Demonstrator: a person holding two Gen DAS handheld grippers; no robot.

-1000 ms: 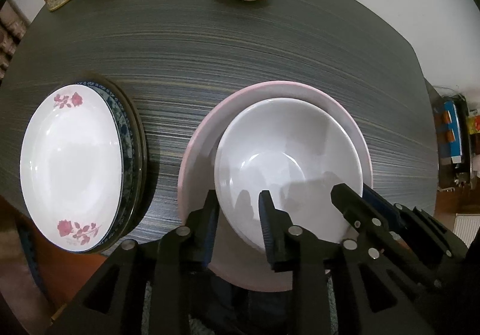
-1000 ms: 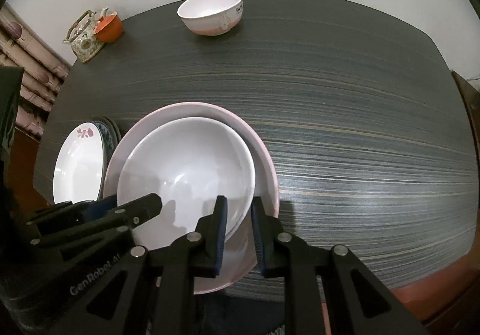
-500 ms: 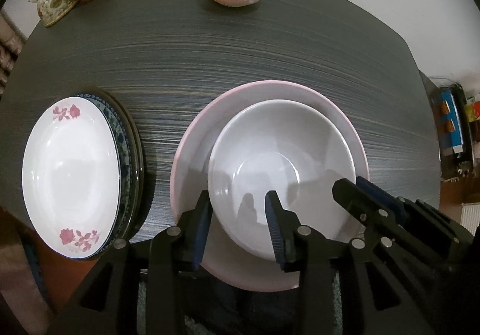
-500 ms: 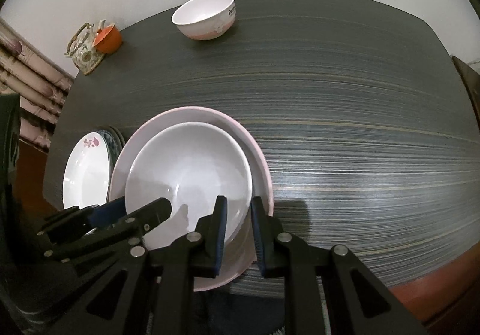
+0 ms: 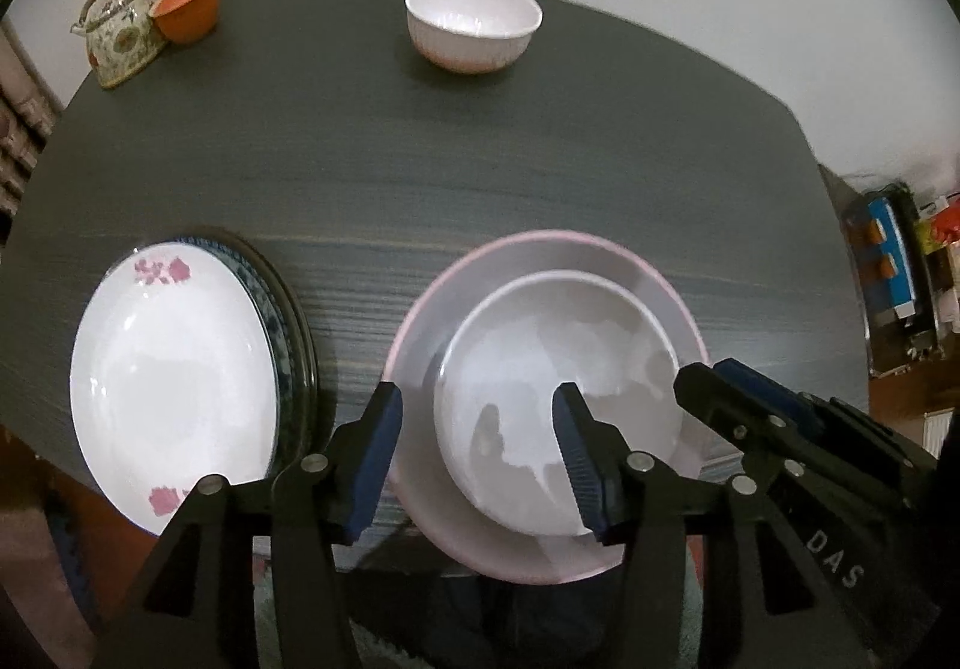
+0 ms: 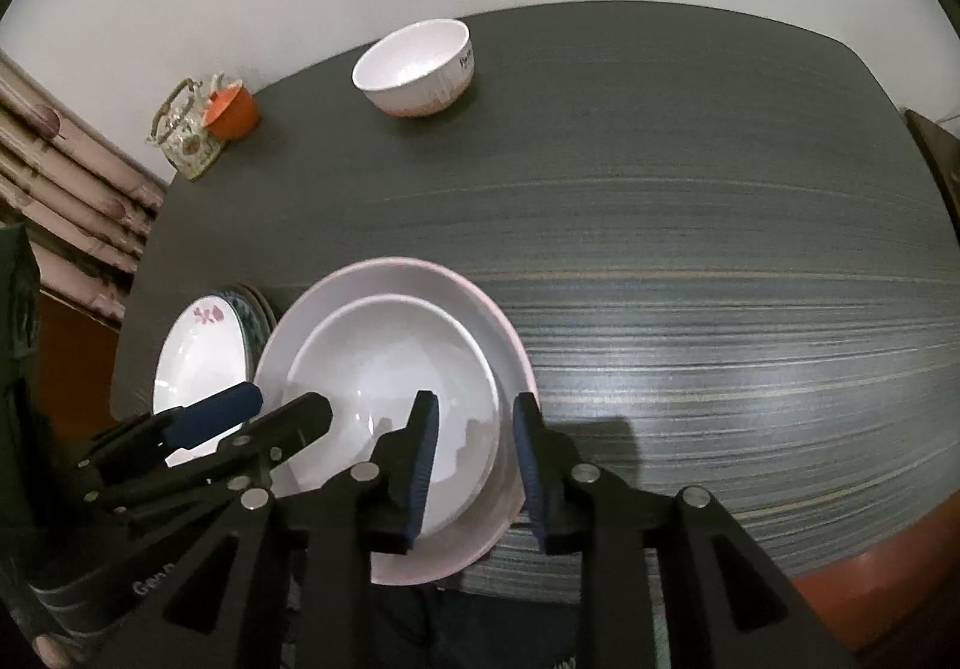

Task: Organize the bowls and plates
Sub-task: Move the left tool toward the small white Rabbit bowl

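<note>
A white bowl (image 5: 558, 363) sits inside a wide pink bowl (image 5: 516, 261) near the table's front edge; both show in the right wrist view too, the white bowl (image 6: 390, 363) in the pink bowl (image 6: 498, 321). My left gripper (image 5: 477, 453) is open, raised above their near left rim, holding nothing. My right gripper (image 6: 474, 453) is open, above their near right rim, holding nothing. A white plate with pink flowers (image 5: 174, 381) lies on a blue-patterned plate (image 5: 282, 309) at the left. A small white and pink bowl (image 5: 474, 30) stands at the back.
A floral teapot (image 5: 123, 33) and an orange cup (image 5: 186, 9) stand at the dark table's (image 5: 540, 159) far left corner. Shelves with coloured items (image 5: 900, 273) are beyond the right edge. The table's right half (image 6: 720, 279) is bare wood.
Both grippers have opened wider and pulled back and up from the stacked bowls, which stay put on the table. The views now tilt up toward the far bowl.
</note>
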